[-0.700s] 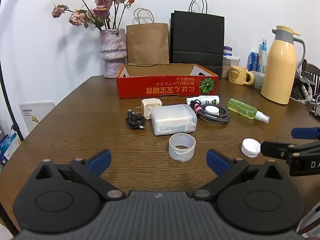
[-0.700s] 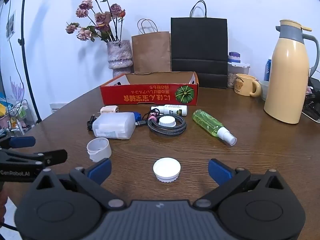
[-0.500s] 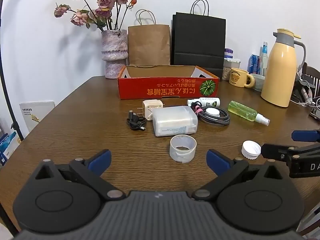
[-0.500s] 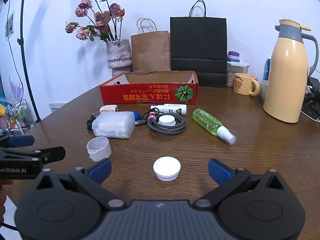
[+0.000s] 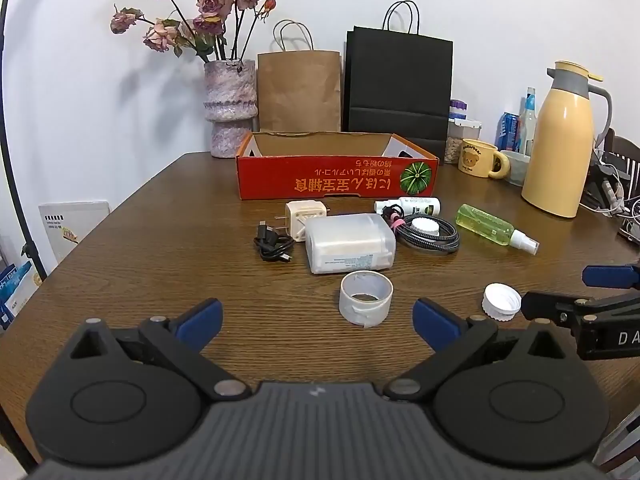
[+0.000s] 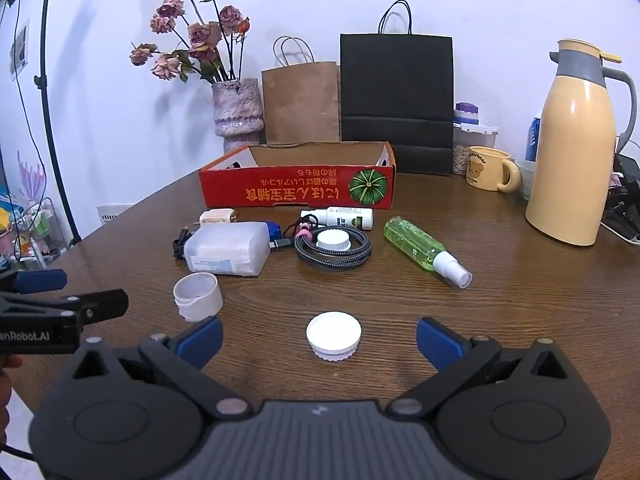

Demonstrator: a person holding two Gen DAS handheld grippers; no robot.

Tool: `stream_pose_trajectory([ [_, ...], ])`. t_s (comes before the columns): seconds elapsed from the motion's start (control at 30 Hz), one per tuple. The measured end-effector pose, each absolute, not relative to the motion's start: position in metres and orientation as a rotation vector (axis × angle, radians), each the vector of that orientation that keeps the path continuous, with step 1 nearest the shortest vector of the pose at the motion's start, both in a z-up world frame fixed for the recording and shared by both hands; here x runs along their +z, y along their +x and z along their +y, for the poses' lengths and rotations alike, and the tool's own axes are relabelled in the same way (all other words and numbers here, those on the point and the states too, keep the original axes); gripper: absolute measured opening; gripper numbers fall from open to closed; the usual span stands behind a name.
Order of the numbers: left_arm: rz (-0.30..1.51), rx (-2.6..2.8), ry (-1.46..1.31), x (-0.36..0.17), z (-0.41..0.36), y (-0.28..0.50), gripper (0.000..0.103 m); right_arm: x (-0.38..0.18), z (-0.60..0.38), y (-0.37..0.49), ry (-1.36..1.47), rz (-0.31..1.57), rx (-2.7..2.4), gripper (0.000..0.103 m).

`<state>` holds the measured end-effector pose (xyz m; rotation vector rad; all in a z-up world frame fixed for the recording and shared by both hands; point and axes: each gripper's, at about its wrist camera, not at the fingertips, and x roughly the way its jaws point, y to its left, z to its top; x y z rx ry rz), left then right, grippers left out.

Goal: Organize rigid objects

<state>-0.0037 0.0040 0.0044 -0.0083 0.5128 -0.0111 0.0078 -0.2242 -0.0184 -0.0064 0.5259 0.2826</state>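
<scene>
Hovering low over the bench [image 5: 120, 240], the left tongs [image 5: 318, 318] and right tongs [image 6: 318, 338] are both spread wide and empty, each having backed off slightly from half a second ago, so the objects ahead look a touch smaller and farther. That suggests sorting has not begun: the red cardboard box [image 5: 336, 180] at the far side shows nothing inside from either angle. The roll of tape [image 5: 366, 298] stands just ahead of the left tongs, slightly to the right; the white cap [image 6: 334, 336] lies between the right tongs' blue pads. Beyond them cluster the translucent plastic case [image 5: 350, 242], plug adapter [image 5: 306, 218], coiled braided cable [image 6: 332, 250] and green spray bottle [image 6: 420, 248]. Only the right view shows a blue item behind the case; only the left view shows the small black cable [image 5: 272, 244] clearly.
</scene>
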Motion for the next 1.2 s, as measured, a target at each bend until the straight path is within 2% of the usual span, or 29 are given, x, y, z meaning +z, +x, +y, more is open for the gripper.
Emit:
stream_pose_trajectory([
  [1.2,0.518,-0.013,-0.014,0.0017,0.0025,-0.0013,0.103,-0.0187,-0.2248,0.0072,-0.01,0.528,0.28,0.103],
])
